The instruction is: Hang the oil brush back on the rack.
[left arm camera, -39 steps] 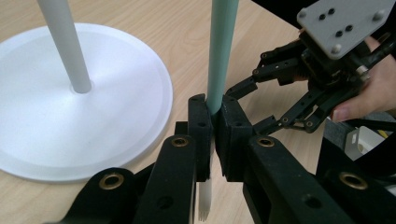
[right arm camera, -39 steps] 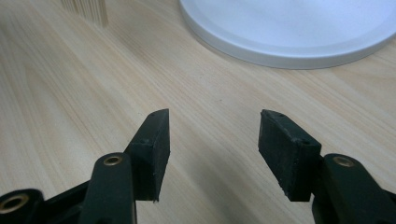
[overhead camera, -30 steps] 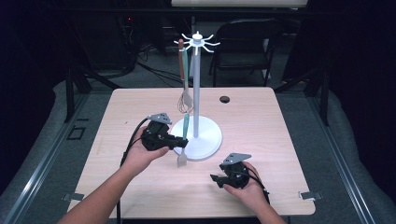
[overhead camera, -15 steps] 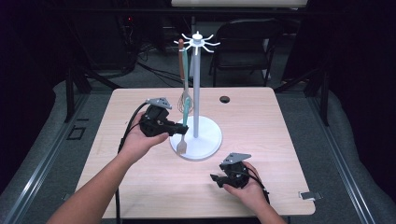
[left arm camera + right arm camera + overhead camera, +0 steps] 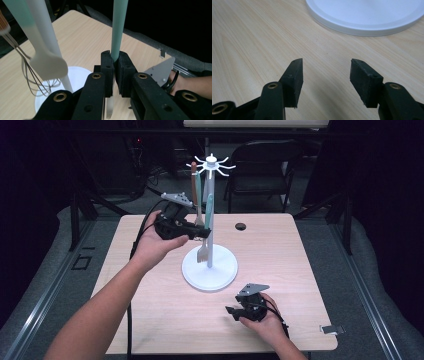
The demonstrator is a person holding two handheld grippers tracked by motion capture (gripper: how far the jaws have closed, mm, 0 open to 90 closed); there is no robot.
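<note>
A white utensil stand [image 5: 220, 270] with a round base and hooked top [image 5: 211, 164] stands mid-table. My left gripper [image 5: 204, 234] is raised beside its pole, shut on the teal handle [image 5: 208, 210] of a utensil with a white toothed head [image 5: 202, 254] that hangs upright clear of the table. In the left gripper view the teal handle [image 5: 117, 27] is pinched by my left gripper [image 5: 113, 65], with the pole [image 5: 45, 37], a white spatula head [image 5: 48, 66] and a whisk [image 5: 37, 81] to the left. My right gripper [image 5: 235, 311] [image 5: 325, 75] rests open low over the table, facing the stand's base [image 5: 367, 15].
A brown-handled whisk [image 5: 194, 180] and a teal-handled spatula [image 5: 199, 187] hang from the stand's hooks. A small black round object [image 5: 241, 226] lies on the table behind the stand. A metal clip [image 5: 332, 329] sits at the right front edge. A chair [image 5: 265, 165] stands beyond the table.
My left gripper has risen and moved away from the person, lifting the teal-handled utensil off the table to hang beside the pole. The right gripper has stayed put.
</note>
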